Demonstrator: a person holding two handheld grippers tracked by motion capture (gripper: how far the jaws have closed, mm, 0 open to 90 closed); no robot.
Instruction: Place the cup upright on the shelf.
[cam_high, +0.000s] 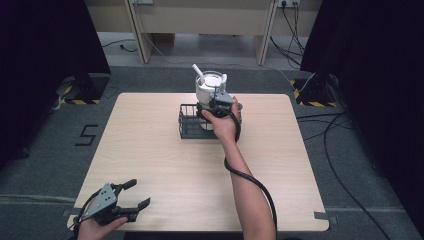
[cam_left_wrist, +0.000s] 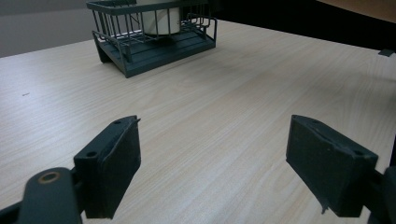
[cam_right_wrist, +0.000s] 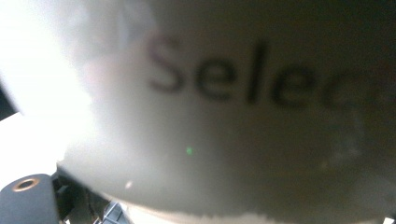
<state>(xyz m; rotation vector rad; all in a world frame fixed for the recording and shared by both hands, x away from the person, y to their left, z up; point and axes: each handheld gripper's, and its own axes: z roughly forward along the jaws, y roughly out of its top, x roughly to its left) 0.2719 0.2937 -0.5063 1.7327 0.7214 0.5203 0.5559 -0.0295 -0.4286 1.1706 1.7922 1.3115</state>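
The white cylindrical container (cam_high: 210, 86) stands upright, long axis vertical, in the dark wire basket (cam_high: 189, 121) at 12 o'clock on the pale wooden surface (cam_high: 165, 165). A white stick (cam_high: 198, 70) leans from its top toward 11 o'clock. The right claw (cam_high: 214, 102) sits against the container's near side; whether it is clamped cannot be told. The left claw (cam_high: 136, 194), jaws apart, rests at 7 o'clock near the surface's front edge, with bare wood between it and the basket.

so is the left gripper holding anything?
No. In the left gripper view the left gripper is open over bare table, with the wire basket far off.
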